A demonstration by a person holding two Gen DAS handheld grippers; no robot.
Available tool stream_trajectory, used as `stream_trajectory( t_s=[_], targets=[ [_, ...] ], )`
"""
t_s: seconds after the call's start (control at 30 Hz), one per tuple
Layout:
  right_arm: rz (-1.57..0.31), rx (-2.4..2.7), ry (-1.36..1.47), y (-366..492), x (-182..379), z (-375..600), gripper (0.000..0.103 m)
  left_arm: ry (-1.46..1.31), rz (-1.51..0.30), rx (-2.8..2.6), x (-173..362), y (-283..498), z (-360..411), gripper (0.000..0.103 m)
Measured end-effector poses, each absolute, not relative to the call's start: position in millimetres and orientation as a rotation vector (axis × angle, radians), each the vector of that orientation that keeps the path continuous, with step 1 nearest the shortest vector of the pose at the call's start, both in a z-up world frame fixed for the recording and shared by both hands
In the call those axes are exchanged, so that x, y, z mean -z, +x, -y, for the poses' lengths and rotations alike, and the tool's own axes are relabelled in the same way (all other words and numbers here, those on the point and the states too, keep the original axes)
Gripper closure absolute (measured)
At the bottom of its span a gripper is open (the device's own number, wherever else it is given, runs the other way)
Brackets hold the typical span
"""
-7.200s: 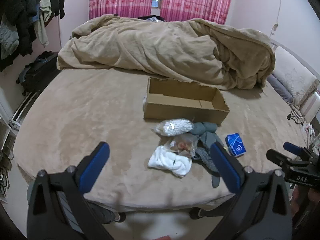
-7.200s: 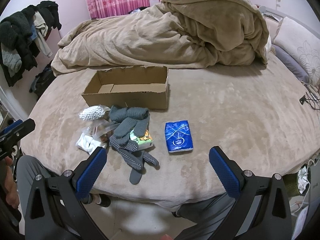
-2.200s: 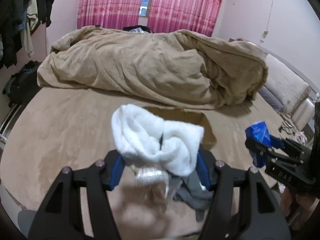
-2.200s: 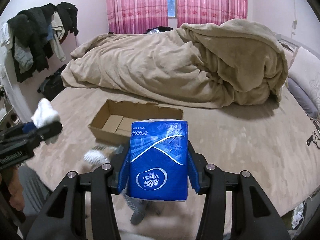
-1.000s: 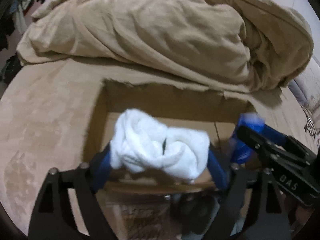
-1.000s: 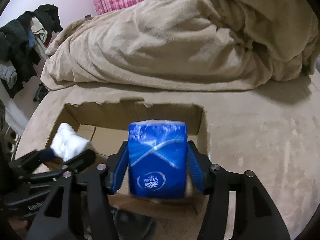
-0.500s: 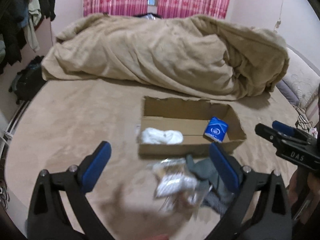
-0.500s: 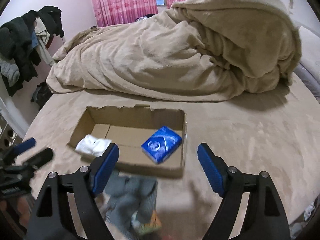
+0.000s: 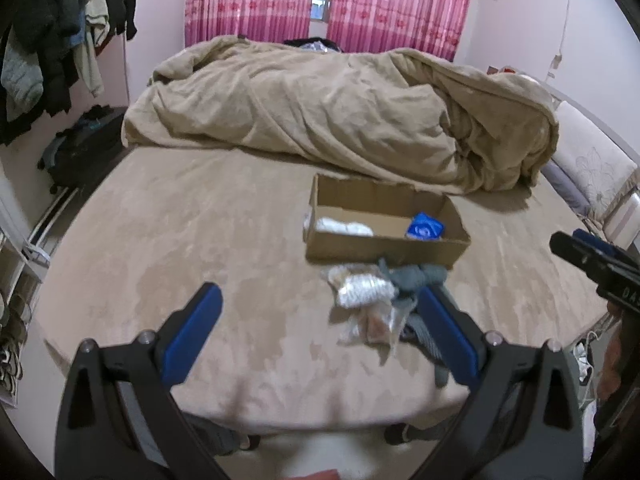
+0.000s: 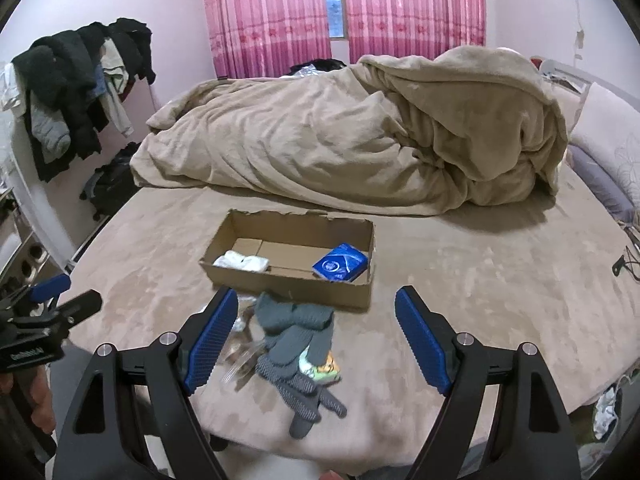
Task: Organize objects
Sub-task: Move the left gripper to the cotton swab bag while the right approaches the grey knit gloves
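Note:
An open cardboard box lies on the bed. Inside it are white rolled socks at the left end and a blue tissue pack at the right end. In front of the box lie grey gloves, a clear bag of white bits, a crumpled clear bag and a small colourful packet. My left gripper is open and empty, held back near the bed's front edge. My right gripper is open and empty above the gloves.
A heaped tan duvet covers the far half of the bed. Clothes hang on a rack at the left wall. Pillows lie at the right. Pink curtains hang behind.
Both grippers let go of their loads into the box, the socks from the left and the tissue pack from the right, and have drawn back open towards the bed's front edge.

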State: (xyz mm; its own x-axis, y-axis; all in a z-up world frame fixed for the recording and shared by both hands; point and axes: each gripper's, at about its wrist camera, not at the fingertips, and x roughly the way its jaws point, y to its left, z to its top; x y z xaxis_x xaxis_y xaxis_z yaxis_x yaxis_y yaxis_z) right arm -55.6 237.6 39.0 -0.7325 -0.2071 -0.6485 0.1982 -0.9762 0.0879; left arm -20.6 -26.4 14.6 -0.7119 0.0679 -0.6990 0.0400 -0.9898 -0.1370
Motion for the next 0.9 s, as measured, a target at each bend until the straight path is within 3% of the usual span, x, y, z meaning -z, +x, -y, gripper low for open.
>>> stream_trajectory(
  t_s=[0.4, 0.9],
  targets=[
    [0.011, 2.658, 1.137, -27.3, -9.3, -230.7, 0.019, -1.298, 0.201, -2.807, 16.0, -10.3, 11.7, 0.004],
    [0.028, 2.614, 1.188, -69.8, 51.7, -224.0, 0.019, -1.381, 0.163, -2.729, 69.2, -66.7, -3.3, 0.004]
  ],
)
